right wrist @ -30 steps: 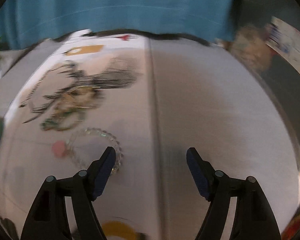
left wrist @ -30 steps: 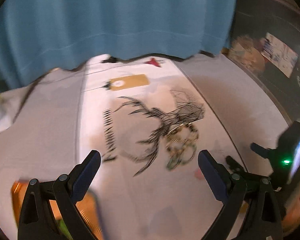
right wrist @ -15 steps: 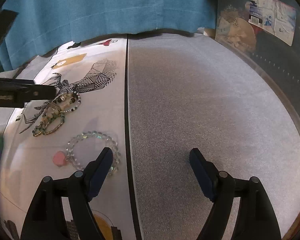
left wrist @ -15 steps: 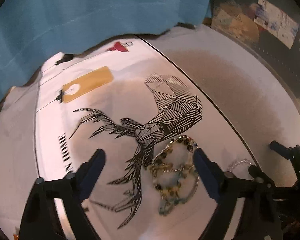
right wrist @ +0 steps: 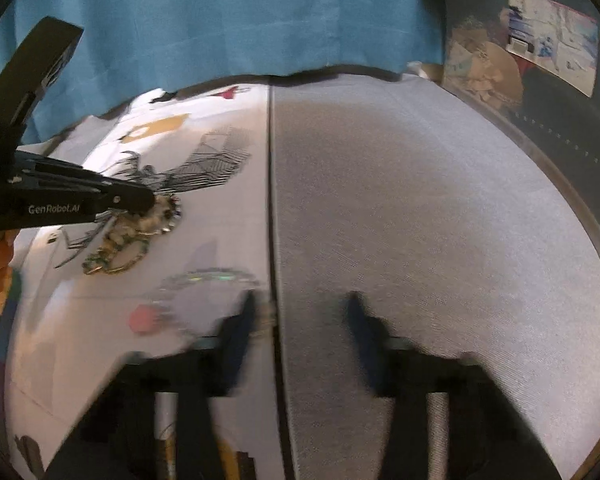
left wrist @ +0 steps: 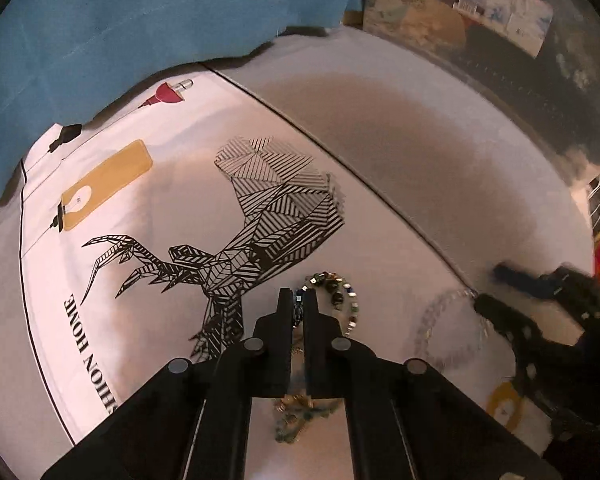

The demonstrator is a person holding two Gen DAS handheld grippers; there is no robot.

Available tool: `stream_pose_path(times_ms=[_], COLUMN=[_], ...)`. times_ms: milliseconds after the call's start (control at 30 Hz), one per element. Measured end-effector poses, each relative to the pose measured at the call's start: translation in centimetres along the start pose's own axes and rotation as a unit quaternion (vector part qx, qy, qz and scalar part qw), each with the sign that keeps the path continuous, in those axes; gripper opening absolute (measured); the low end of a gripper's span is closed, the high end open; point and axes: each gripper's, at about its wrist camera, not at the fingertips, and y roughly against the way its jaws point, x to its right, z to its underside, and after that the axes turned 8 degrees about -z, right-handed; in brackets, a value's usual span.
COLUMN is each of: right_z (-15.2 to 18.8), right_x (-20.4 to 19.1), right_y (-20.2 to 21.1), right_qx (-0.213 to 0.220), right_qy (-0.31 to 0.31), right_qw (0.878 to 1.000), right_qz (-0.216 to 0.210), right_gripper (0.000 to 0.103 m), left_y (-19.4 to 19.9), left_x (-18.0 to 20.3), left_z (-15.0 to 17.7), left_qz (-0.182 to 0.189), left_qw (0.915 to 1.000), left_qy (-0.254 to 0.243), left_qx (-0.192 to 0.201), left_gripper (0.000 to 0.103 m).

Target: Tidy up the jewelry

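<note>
My left gripper (left wrist: 298, 300) is shut on a dark beaded bracelet (left wrist: 338, 294) that lies on the white printed cloth (left wrist: 148, 312). More tangled bead and chain jewelry (left wrist: 296, 410) lies under the fingers. In the right wrist view the left gripper (right wrist: 140, 200) rests on that pile (right wrist: 132, 236). A clear crystal bracelet (right wrist: 208, 278) with a pink charm (right wrist: 142, 318) lies just ahead of my right gripper (right wrist: 300, 308), which is open and blurred; it also shows in the left wrist view (left wrist: 440, 320).
A black deer print (left wrist: 252, 224) covers the cloth. A grey mat (right wrist: 420, 220) lies to the right past a dark seam. A blue curtain (right wrist: 220, 16) hangs behind. Cluttered shelves (right wrist: 540, 60) stand at the far right.
My left gripper has come down and closed on the dark beaded bracelet. My right gripper has shifted toward the crystal bracelet and narrowed a little, still open.
</note>
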Motion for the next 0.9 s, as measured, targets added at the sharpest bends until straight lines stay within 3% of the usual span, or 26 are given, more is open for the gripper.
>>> stream_pose_path(times_ms=[33,133,467,600,667,733,800,833,900], right_z=[0.0,-0.1,0.3,0.7,0.8,0.8,0.9,0.9,0.9], right_x=[-0.1,-0.1,0.6,1.6,2.0,2.4,2.6,2.7,2.8], right_y=[0.2,0.9,2.1,1.8,1.4,1.3,1.2,1.3,1.3], right_qx=[0.002,0.017,0.028,0.018,0.009,0.006,0.006,0.007,0.009], right_qy=[0.001,0.000,-0.024,-0.053,-0.063,-0.070,-0.071,-0.071,-0.069], right_qw=[1.000,1.000,0.999,0.998,0.998,0.997,0.997,0.997,0.998], right_qz=[-0.001,0.003,0.011,0.005,0.008,0.010,0.008,0.007,0.007], right_gripper=[0.011,0.004,0.002,0.005,0.009,0.014,0.020,0.025,0.035], left_y=[0.6,2.7,9.6,10.9,9.1,6.0,2.6,2.0,1.2], left_x=[-0.1,-0.4,0.6,1.3,1.7,1.7,0.4,-0.1,-1.3], left_z=[-0.1,-0.5,-1.8,-1.8,-1.7,-1.4,-0.9,-0.5,0.3], left_qz=[0.003,0.015,0.023,0.044,0.027,0.009,0.000,0.003,0.010], left_qw=[1.0000,0.9994,0.9963,0.9944,0.9967,0.9993,0.9989,0.9978,0.9947], left_qy=[0.005,0.017,0.014,0.008,-0.001,0.001,0.042,0.059,0.094], left_qx=[0.006,0.026,0.081,0.095,0.077,0.037,-0.018,-0.030,-0.041], left_gripper=[0.002,0.002,0.002,0.002,0.002,0.010,0.021,0.027,0.032])
